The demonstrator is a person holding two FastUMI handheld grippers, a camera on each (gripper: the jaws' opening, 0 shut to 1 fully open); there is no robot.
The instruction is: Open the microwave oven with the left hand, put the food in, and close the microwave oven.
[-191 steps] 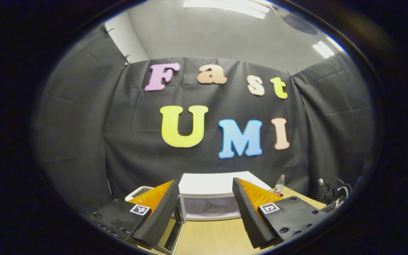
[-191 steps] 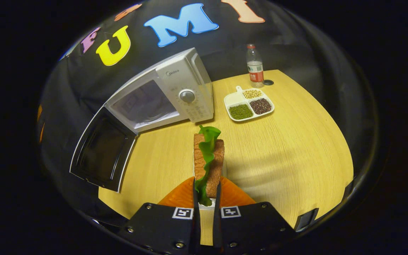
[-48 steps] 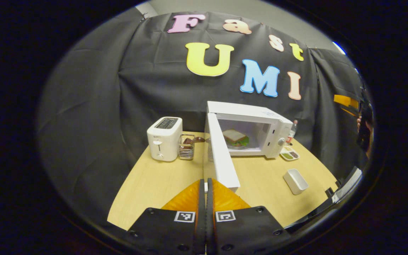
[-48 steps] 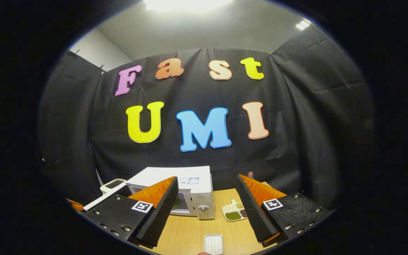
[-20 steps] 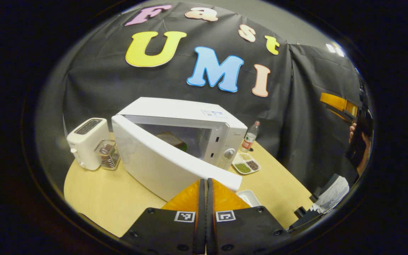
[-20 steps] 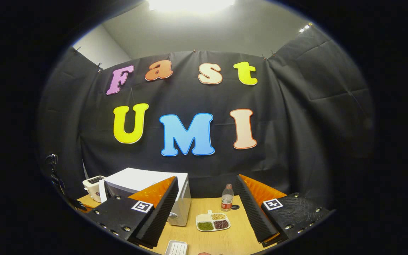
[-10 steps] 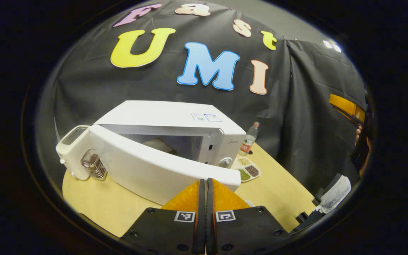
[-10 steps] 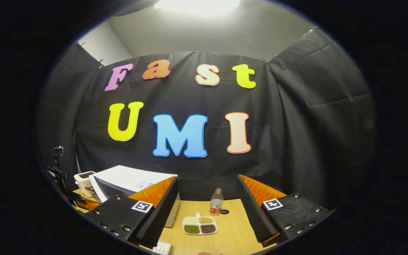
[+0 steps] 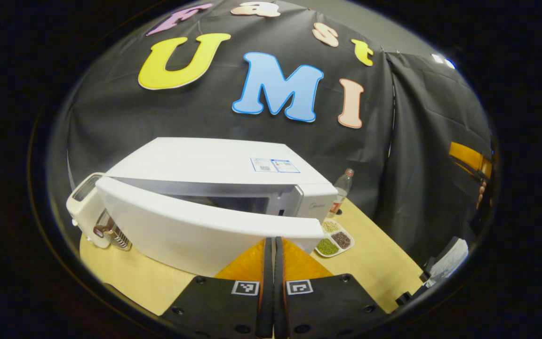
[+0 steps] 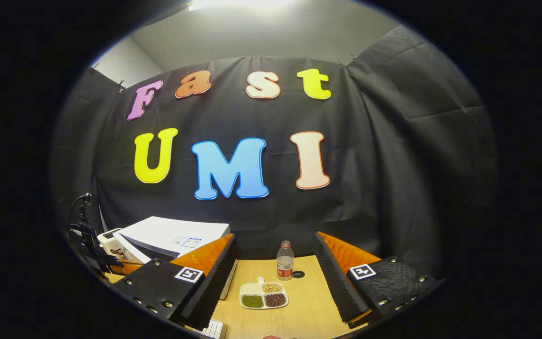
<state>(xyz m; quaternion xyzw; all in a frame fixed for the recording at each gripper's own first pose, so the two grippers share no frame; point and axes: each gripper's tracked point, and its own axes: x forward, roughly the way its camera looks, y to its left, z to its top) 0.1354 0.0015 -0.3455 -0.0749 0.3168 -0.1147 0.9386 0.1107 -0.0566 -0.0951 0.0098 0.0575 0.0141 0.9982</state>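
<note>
Left gripper view: left gripper (image 9: pixel 273 245) pressed together, empty, tips against microwave door (image 9: pixel 195 226) at frame centre, door ajar. Stiff, hinged, light; push its free edge. Right gripper view: right gripper (image 10: pixel 274 263) spread wide, empty; microwave (image 10: pixel 167 238) lower left.

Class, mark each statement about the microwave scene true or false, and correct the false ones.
1. The microwave door is fully shut. False: it is ajar, with a gap at its free edge.
2. The left gripper has its jaws together, at the door's edge. True.
3. The right gripper holds the bottle. False: its jaws are open and empty; the bottle stands on the table.
4. A divided dish of beans lies in front of the bottle. True.
5. A toaster stands beyond the door's hinge end. True.
</note>
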